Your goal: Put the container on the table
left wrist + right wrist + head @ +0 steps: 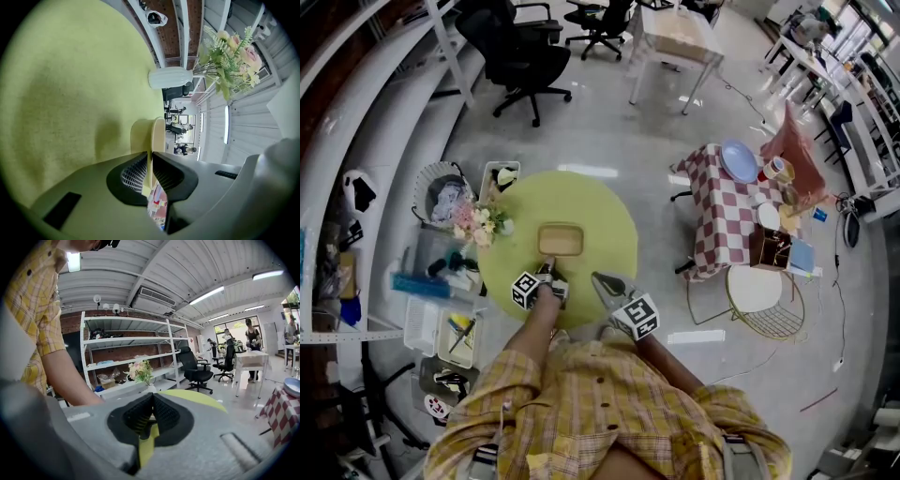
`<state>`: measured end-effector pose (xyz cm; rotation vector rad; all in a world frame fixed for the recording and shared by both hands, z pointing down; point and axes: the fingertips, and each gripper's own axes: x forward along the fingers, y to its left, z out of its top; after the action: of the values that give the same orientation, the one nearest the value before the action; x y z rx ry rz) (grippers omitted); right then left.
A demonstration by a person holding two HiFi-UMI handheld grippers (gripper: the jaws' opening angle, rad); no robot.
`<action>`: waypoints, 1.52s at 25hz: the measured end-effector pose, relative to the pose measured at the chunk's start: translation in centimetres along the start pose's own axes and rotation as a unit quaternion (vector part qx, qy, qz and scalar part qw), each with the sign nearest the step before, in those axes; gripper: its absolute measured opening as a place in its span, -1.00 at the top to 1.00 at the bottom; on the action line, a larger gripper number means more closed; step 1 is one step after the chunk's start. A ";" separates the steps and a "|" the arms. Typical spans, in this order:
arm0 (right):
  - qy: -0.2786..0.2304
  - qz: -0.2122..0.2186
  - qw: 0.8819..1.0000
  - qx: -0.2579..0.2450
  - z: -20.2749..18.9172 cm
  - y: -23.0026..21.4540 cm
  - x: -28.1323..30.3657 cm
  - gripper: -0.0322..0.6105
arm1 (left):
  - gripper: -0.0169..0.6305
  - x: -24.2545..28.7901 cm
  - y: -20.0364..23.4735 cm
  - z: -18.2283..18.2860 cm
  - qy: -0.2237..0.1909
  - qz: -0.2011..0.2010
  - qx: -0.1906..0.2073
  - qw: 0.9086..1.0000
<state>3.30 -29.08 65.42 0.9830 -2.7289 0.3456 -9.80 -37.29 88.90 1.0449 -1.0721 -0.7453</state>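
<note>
A shallow tan rectangular container (561,240) rests on the round yellow-green table (605,211), near its middle. My left gripper (549,274) reaches it from the near side. In the left gripper view the jaws are shut on the container's thin wall (149,136), which stands edge-on between the ribbed pads (133,172). My right gripper (598,279) hovers over the table's near edge, to the right of the left one and apart from the container. In the right gripper view its jaws (152,399) are shut with nothing between them.
A white vase of pink flowers (483,222) stands at the table's left edge. Bins and baskets (441,281) crowd the floor to the left. A checkered table (727,211) and a wire stool (764,300) stand to the right. Office chairs (525,56) are farther back.
</note>
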 end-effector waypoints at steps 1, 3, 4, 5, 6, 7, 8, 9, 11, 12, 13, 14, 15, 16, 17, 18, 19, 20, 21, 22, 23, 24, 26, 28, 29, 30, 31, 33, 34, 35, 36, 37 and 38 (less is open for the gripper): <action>0.000 0.002 1.000 -0.001 0.0 0.1 0.0 0.91 | 0.89 -0.1 0.0 0.0 -0.002 0.001 0.000 1.000; 0.001 0.003 1.000 0.000 -0.1 0.2 -0.1 0.91 | 0.89 -0.3 0.0 0.1 -0.006 0.000 -0.003 1.000; 0.000 0.004 1.000 0.000 -0.1 0.3 -0.1 0.91 | 0.89 -0.5 -0.1 0.1 -0.006 -0.002 -0.005 1.000; 0.000 0.005 1.000 0.001 0.0 0.4 -0.1 0.91 | 0.89 -0.6 -0.2 0.1 -0.006 -0.003 -0.005 1.000; 0.000 0.005 1.000 0.001 0.0 0.4 -0.2 0.91 | 0.90 -0.8 -0.3 0.1 -0.003 -0.003 -0.004 1.000; 0.001 0.005 1.000 0.001 0.0 0.5 -0.2 0.91 | 0.90 -0.9 -0.4 -0.1 -0.001 -0.004 -0.002 1.000; 0.002 0.005 1.000 0.001 -0.1 0.5 -0.3 0.91 | 0.90 -1.1 -0.6 -0.2 0.002 -0.005 -0.002 1.000; 0.003 0.004 1.000 0.000 -0.3 0.5 -0.4 0.90 | 0.90 -1.2 -0.8 -0.5 0.004 -0.006 -0.003 1.000; 0.001 0.002 1.000 -0.001 -0.5 0.4 -0.7 0.91 | 0.90 -1.4 -1.2 -0.8 0.009 -0.010 0.000 1.000; -0.003 0.000 1.000 -0.002 -0.4 0.4 -0.8 0.91 | 0.90 -1.4 -1.5 -0.9 0.011 -0.014 0.003 1.000; -0.006 -0.002 1.000 -0.003 -0.2 0.4 -1.0 0.91 | 0.90 -1.5 -1.9 -1.0 0.012 -0.017 0.008 1.000; -0.008 -0.003 1.000 -0.003 -0.1 0.5 -1.2 0.91 | 0.90 -1.6 -2.3 -1.1 0.013 -0.021 0.012 1.000; -0.010 -0.003 1.000 -0.003 -0.1 0.6 -1.3 0.91 | 0.90 -1.7 -2.7 -1.2 0.013 -0.024 0.017 0.999; -0.011 -0.003 1.000 -0.003 0.0 0.6 -1.4 0.91 | 0.90 -1.8 -3.2 -1.4 0.013 -0.028 0.021 0.999; -0.012 -0.002 1.000 -0.002 0.0 0.7 -1.5 0.91 | 0.90 -1.9 -3.7 -1.5 0.013 -0.032 0.022 0.999; -0.013 -0.001 1.000 -0.002 0.0 0.9 -1.6 0.91 | 0.90 -2.1 -4.2 -1.7 0.013 -0.037 0.022 0.999; -0.014 0.000 1.000 -0.002 0.0 1.1 -1.6 0.91 | 0.90 -2.2 -4.6 -1.8 0.013 -0.041 0.022 0.999; -0.015 0.001 1.000 -0.002 0.0 1.4 -1.6 0.91 | 0.90 -2.4 -4.9 -1.9 0.014 -0.045 0.022 0.999; -0.016 0.003 1.000 -0.002 0.1 1.7 -1.6 0.91 | 0.90 -2.7 -5.2 -2.0 0.015 -0.048 0.024 0.998; -0.017 0.004 1.000 -0.003 0.2 2.0 -1.6 0.91 | 0.90 -2.9 -5.5 -2.0 0.017 -0.051 0.027 0.998; -0.018 0.005 1.000 -0.003 0.2 2.3 -1.7 0.91 | 0.90 -3.2 -5.7 -2.1 0.019 -0.052 0.031 0.998; -0.019 0.007 1.000 -0.004 0.2 2.6 -1.7 0.91 | 0.93 -3.5 -5.8 -2.2 0.021 -0.054 0.036 0.998; -0.021 0.008 1.000 -0.004 0.1 2.9 -1.8 0.91 | 0.93 -4.1 -6.2 -2.4 0.022 -0.059 0.041 0.997; -0.022 0.008 1.000 -0.004 0.1 3.0 -2.0 0.91 | 0.93 -4.5 -6.6 -2.8 0.023 -0.066 0.040 0.997; -0.023 0.008 1.000 -0.003 0.1 3.1 -2.2 0.91 | 0.93 -4.7 -6.7 -2.9 0.025 -0.069 0.041 0.996; -0.024 0.007 1.000 -0.002 0.1 3.2 -2.3 0.91 | 0.93 -4.9 -6.9 -3.0 0.027 -0.073 0.043 0.996; -0.025 0.006 1.000 -0.001 0.1 3.3 -2.4 0.91 | 0.93 -5.2 -7.2 -3.2 0.031 -0.078 0.047 0.995; -0.027 0.004 1.000 0.004 0.2 3.4 -2.5 0.91 | 0.93 -5.5 -7.9 -3.4 0.040 -0.093 0.059 0.993; -0.028 0.002 1.000 0.006 0.1 3.4 -2.6 0.91 | 0.93 -5.7 -8.2 -3.6 0.043 -0.100 0.066 0.992; -0.028 0.000 1.000 0.009 0.1 3.3 -2.7 0.91 | 0.93 -5.8 -8.6 -3.7 0.046 -0.106 0.073 0.991; -0.029 -0.003 0.999 0.012 0.1 3.2 -2.8 0.91 | 0.93 -6.0 -8.9 -3.9 0.049 -0.112 0.077 0.990; -0.031 -0.007 0.999 0.018 0.0 3.1 -3.0 0.91 | 0.93 -6.2 -9.2 -4.1 0.052 -0.115 0.081 0.989; -0.032 -0.010 0.999 0.025 0.0 3.0 -3.2 0.91 | 0.93 -6.5 -9.5 -4.4 0.055 -0.119 0.085 0.988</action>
<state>3.77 -24.97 64.08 1.0524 -2.7782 0.3852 -7.81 -33.55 77.36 1.3613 -0.9374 -0.7852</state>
